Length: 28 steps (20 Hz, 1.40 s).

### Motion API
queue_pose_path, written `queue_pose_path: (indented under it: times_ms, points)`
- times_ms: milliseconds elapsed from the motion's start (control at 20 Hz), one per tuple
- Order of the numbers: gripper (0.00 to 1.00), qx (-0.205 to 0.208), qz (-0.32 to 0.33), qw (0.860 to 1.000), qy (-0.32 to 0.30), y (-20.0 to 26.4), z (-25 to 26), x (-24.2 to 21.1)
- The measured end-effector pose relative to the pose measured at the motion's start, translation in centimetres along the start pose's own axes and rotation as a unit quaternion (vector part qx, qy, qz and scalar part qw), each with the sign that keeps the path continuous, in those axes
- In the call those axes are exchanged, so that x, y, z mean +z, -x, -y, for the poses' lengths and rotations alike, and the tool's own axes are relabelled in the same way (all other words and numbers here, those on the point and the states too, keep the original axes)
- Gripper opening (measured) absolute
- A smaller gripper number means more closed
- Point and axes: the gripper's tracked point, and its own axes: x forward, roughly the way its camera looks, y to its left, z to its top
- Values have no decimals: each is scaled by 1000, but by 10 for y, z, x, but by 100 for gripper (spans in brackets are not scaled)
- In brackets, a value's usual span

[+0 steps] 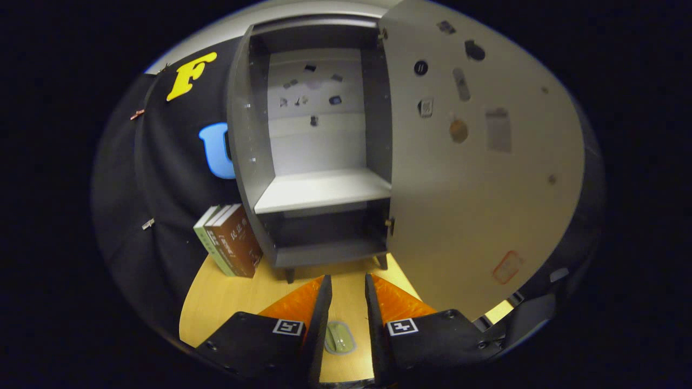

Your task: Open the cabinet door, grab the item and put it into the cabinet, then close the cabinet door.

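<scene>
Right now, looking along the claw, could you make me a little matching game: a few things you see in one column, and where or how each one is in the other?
Things:
1. cabinet door
2. books
3. small grey-green object
4. claw

Place or state:
A. lying on the wooden table, between the fingers
B. swung wide open, to the right of the cabinet
C. standing left of the cabinet's foot
D. open, fingers apart, holding nothing

Pairs: 1-B, 2-C, 3-A, 4-D
</scene>
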Motion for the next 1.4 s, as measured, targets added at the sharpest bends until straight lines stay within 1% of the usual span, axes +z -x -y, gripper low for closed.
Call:
queue_pose_path:
  times_ms: [100, 200, 400, 450, 550, 600, 750, 900, 1000, 1050, 1150, 1300, 1400]
  points:
    - [41, 23, -53, 998, 4, -23, -8, -39]
    - [42, 36, -107, 994, 10, -43, -10, -78]
    - [42, 59, -197, 978, 10, -72, -15, -150]
    - [42, 59, -213, 975, 10, -77, -15, -168]
    - [38, 53, -246, 968, 18, -84, -13, -201]
    - [38, 53, -263, 963, 19, -89, -14, -215]
    - [38, 57, -292, 954, 21, -102, -18, -238]
    - [38, 57, -320, 945, 41, -111, -21, -262]
    - [39, 56, -310, 948, 47, -118, -25, -257]
    - [39, 54, -315, 946, 50, -121, -23, -260]
    - [39, 52, -338, 938, 54, -123, -19, -269]
    - [39, 50, -339, 939, 45, -134, -21, -270]
    - [39, 45, -352, 933, 62, -140, -17, -280]
